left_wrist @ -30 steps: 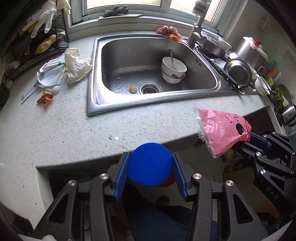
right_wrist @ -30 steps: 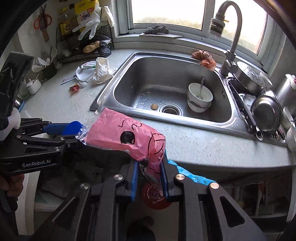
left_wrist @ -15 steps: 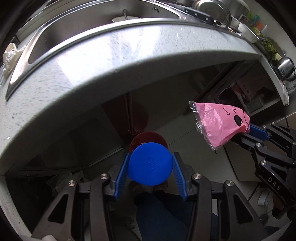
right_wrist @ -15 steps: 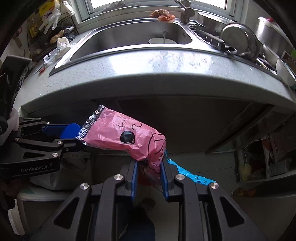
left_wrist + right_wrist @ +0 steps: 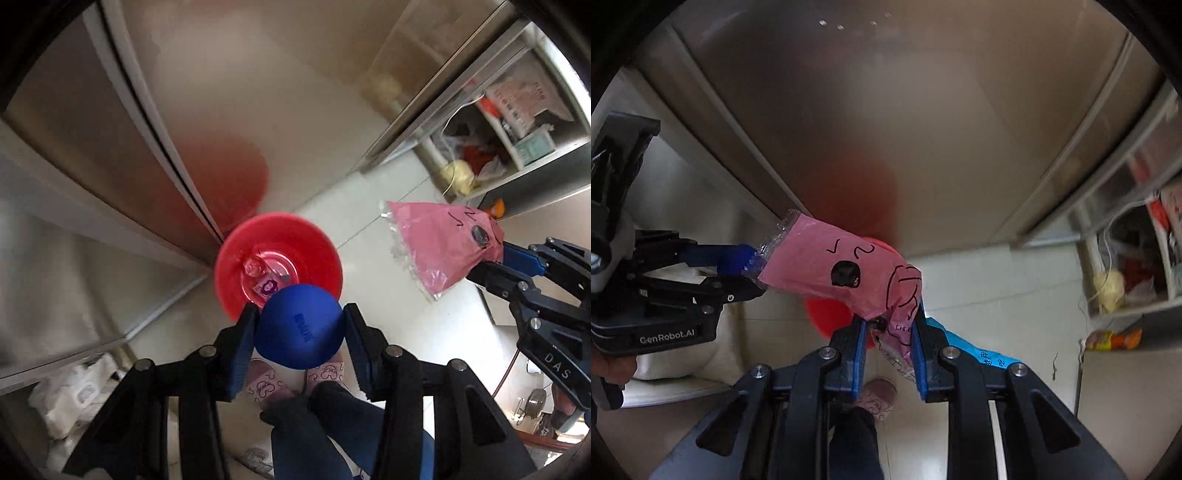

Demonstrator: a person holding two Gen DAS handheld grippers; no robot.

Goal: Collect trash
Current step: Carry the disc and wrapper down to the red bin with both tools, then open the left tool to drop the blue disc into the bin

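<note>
Both grippers point down at a red bin [image 5: 279, 258] on the tiled floor by steel cabinet doors; the left gripper [image 5: 300, 328] is clamped, jaws part open, on a blue cap [image 5: 299, 326] just above the bin's near rim. The right gripper [image 5: 888, 332], nearly closed, pinches a pink wrapper [image 5: 834, 267] and a blue one [image 5: 975, 350]; the pink wrapper's long axis runs toward the left gripper. The bin holds clear plastic and a small pink label; gripper bodies read "GenRobot.AI" and "DAS".
</note>
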